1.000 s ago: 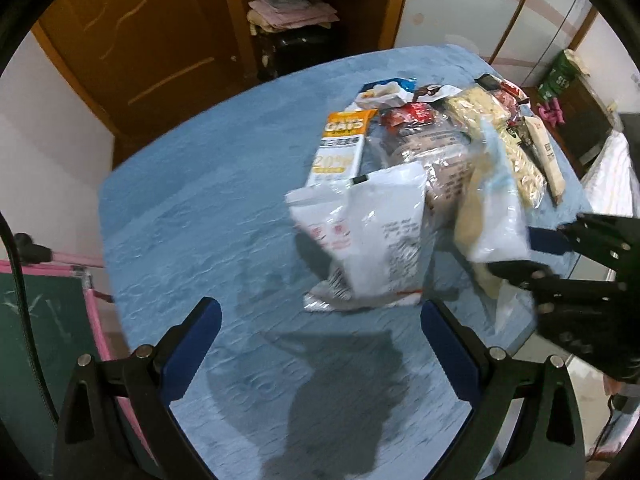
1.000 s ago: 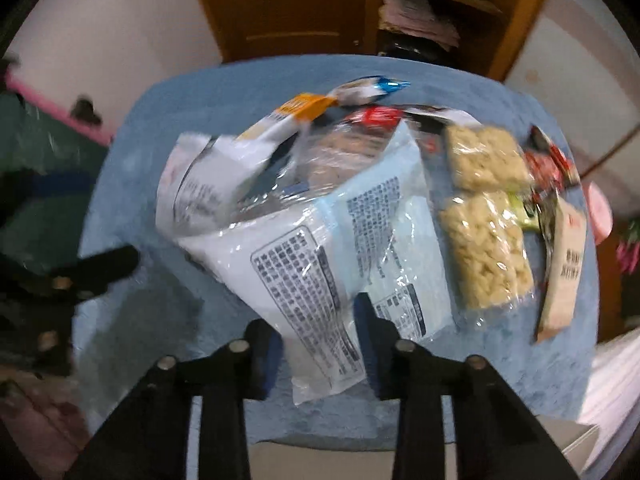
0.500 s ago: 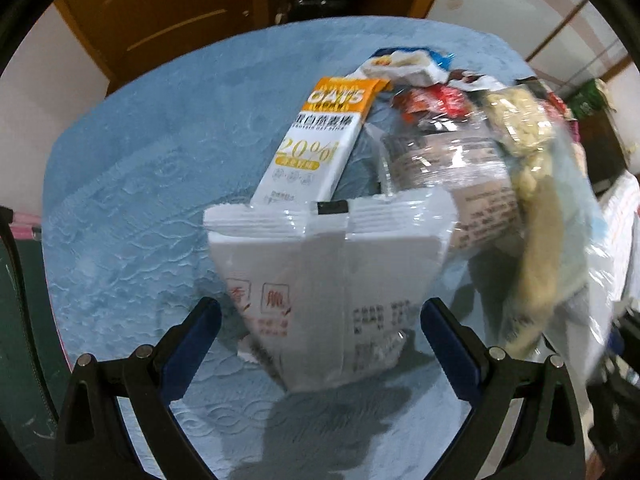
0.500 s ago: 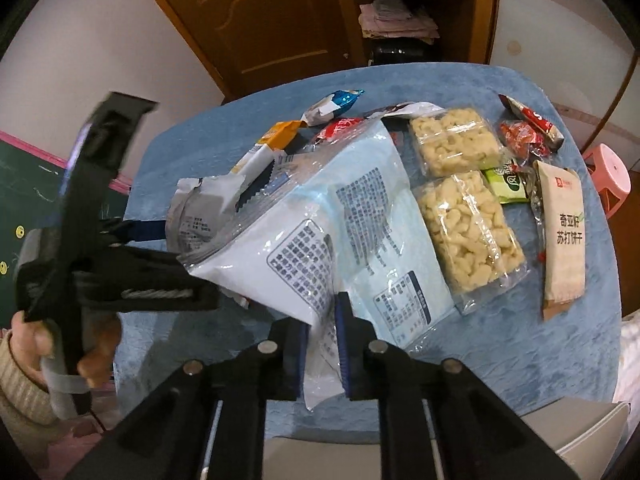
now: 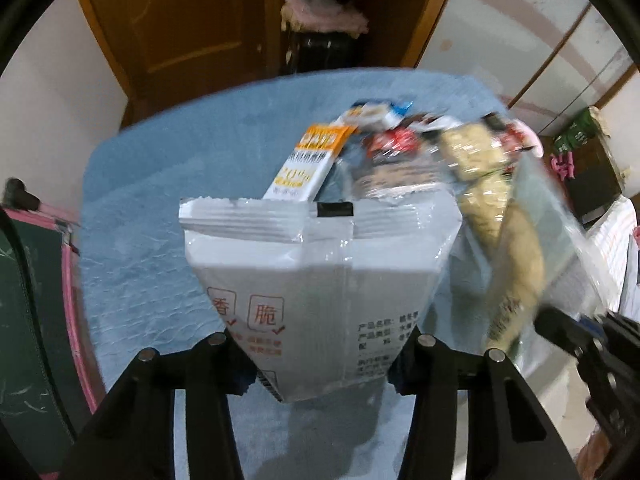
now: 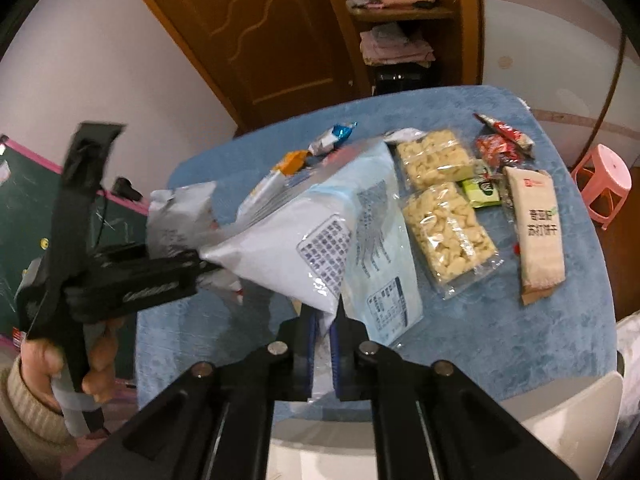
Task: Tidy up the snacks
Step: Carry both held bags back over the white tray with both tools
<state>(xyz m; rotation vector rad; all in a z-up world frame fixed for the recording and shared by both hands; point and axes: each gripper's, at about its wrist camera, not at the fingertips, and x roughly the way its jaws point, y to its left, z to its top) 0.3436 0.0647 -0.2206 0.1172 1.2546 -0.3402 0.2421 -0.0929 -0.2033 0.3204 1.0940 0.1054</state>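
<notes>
Closing left fingers (image 5: 320,360) on white packet (image 5: 320,276) — right fingers (image 6: 324,344) pinching blue bag (image 6: 320,240)

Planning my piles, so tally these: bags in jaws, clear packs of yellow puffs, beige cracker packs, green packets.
Bags in jaws: 2, white bag, left jaws closing on it, and pale blue bag
Clear packs of yellow puffs: 2
Beige cracker packs: 1
Green packets: 1
Total: 6
</notes>
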